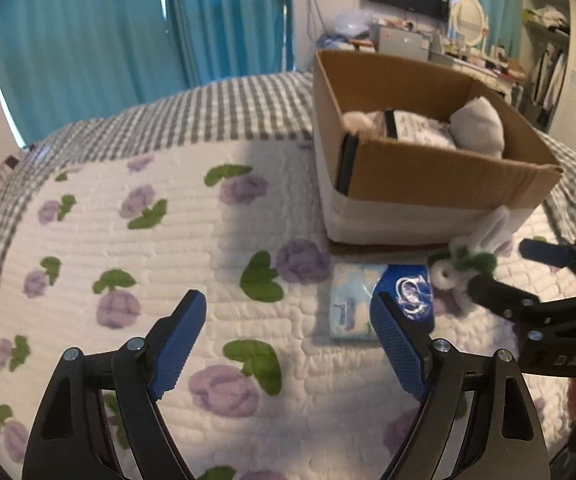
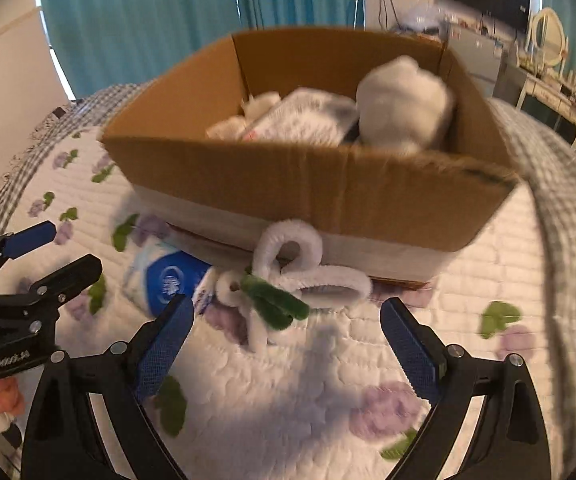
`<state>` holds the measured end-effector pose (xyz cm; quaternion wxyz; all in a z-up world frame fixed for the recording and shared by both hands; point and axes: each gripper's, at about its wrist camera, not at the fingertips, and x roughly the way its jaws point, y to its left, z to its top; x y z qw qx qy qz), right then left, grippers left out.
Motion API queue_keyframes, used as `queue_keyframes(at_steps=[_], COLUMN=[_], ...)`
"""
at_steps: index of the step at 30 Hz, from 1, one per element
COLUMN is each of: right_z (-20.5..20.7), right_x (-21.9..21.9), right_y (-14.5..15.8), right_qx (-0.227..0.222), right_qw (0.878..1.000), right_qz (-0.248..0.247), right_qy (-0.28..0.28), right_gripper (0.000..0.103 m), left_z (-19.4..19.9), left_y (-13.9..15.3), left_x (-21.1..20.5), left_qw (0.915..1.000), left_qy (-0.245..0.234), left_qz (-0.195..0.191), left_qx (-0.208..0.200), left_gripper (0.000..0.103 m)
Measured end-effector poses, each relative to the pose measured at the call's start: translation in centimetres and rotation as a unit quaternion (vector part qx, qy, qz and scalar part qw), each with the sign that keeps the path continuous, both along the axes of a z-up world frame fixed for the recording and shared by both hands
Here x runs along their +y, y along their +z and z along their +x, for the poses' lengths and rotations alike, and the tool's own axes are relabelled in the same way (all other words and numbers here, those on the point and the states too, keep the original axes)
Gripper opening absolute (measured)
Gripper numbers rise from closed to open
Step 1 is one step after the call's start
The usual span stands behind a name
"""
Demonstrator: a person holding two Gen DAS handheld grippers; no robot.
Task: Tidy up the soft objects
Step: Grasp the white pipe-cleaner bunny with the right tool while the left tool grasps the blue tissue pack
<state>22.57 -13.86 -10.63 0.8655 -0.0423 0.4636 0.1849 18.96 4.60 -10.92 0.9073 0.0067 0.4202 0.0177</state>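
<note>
On the bed (image 2: 271, 380), against the cardboard box's (image 2: 328, 188) near wall, lies a light, floppy pipe-cleaner rabbit (image 2: 283, 284); right gripper (image 2: 288, 340) and left gripper (image 1: 288, 344) jaws both apart; grasp its green middle.

The quilt (image 1: 191, 248) is white with purple flowers and green leaves, edged in grey check. The box (image 2: 312, 184) is brown with a white band. Curtains (image 1: 127, 40) are teal. The bunny (image 2: 288, 280) is white and green; the pack (image 2: 167, 280) blue.

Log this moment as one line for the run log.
left gripper: open | right gripper: open, near bunny toy | tissue pack: on bed | box: partly filled
</note>
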Motion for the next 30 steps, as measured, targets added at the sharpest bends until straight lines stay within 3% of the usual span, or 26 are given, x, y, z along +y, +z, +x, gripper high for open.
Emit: queue_keyframes(at_steps=[4, 9, 11, 12, 14, 21, 30], right_z=[1.6, 2.6, 2.4, 2.3, 2.1, 0.8, 0.9], right_x=[0.4, 0.6, 0.4, 0.2, -0.3, -2.5, -4.1], right_y=[-1.5, -2.7, -2.5, -2.3, -1.7, -0.6, -0.4], right_qx=[0.018, 0.029, 0.027, 0.027, 0.025, 0.016, 0.019], right_qw=[1.000, 1.000, 1.000, 1.000, 1.000, 0.999, 0.999], right_qz=[0.005, -0.003, -0.002, 0.000, 0.010, 0.021, 0.030], right_qy=[-0.004, -0.005, -0.003, -0.002, -0.003, -0.017, -0.033], right_gripper=[0.095, 0.077, 0.055, 0.052, 0.033, 0.030, 0.030], left_z=[0.4, 0.6, 0.5, 0.4, 0.1, -0.3, 2.1], left_y=[-0.7, -1.2, -1.3, -1.3, -1.3, -1.4, -4.0], left_x=[-0.2, -0.4, -0.6, -0.8, -1.4, -4.6, -5.7], left_qw=[0.9999, 0.9993, 0.9991, 0.9990, 0.9987, 0.9953, 0.9947], left_qy=[-0.010, -0.018, -0.021, -0.024, -0.032, -0.072, -0.066], left_qz=[-0.011, -0.024, -0.027, -0.026, -0.023, -0.036, -0.036], left_qx=[0.002, 0.022, 0.025, 0.026, 0.032, 0.053, 0.070], left_gripper=[0.085, 0.085, 0.085, 0.085, 0.085, 0.085, 0.083])
